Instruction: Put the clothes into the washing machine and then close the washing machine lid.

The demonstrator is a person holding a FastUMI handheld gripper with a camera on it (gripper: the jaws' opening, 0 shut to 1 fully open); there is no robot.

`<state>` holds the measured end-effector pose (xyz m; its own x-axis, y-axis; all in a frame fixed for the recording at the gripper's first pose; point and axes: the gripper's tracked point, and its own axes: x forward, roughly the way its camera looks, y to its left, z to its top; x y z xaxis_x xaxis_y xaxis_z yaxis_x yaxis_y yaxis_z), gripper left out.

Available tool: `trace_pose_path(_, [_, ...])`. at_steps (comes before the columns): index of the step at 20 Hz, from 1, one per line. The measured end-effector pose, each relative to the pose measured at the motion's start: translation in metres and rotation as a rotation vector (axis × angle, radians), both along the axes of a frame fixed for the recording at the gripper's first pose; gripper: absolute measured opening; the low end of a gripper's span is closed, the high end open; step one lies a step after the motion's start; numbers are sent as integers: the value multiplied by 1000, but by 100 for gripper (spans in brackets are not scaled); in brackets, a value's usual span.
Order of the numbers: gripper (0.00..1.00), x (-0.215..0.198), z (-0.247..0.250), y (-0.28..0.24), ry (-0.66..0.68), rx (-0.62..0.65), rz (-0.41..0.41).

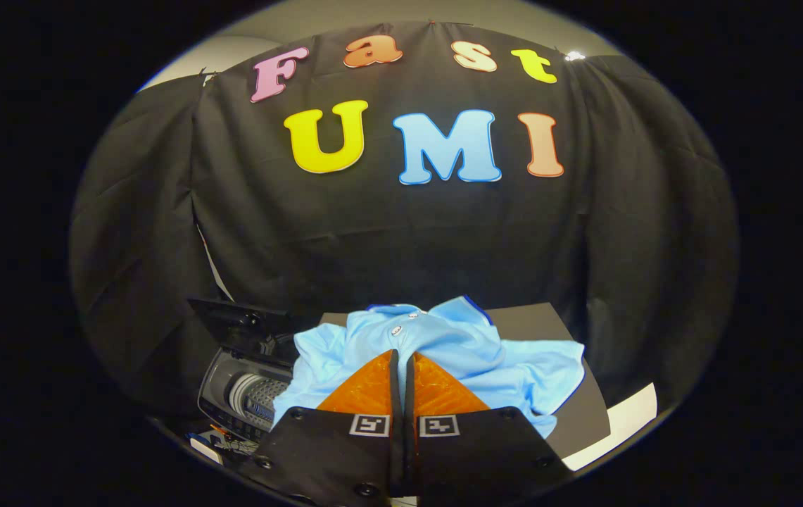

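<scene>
This looks like the first step — picking up the shirt (457, 348), which lies crumpled on the dark table (587, 415), with the washing machine (246, 387) off to its left, lid raised. The gripper (401, 359) hangs over the shirt's front, fingers nearly pressed together — whether they pinch cloth, I can't tell. Next it needs a firm hold, then a carry left to the drum.
</scene>
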<state>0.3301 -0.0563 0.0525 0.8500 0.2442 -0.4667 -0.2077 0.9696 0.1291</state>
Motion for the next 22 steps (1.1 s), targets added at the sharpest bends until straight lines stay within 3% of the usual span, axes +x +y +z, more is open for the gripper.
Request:
trace_pose_path(6, [1, -13, 88, 39, -173, 62, 71])
trace_pose_path(8, [1, -10, 103, 48, -205, 32, 85])
trace_pose_path(13, [2, -25, -19, 62, 88, -74, 106])
trace_pose_path(17, [96, -36, -72, 60, 140, -199, 110])
trace_pose_path(21, [98, -42, -110, 57, 229, -208, 96])
trace_pose_path(22, [77, -42, -112, 57, 232, -207, 95])
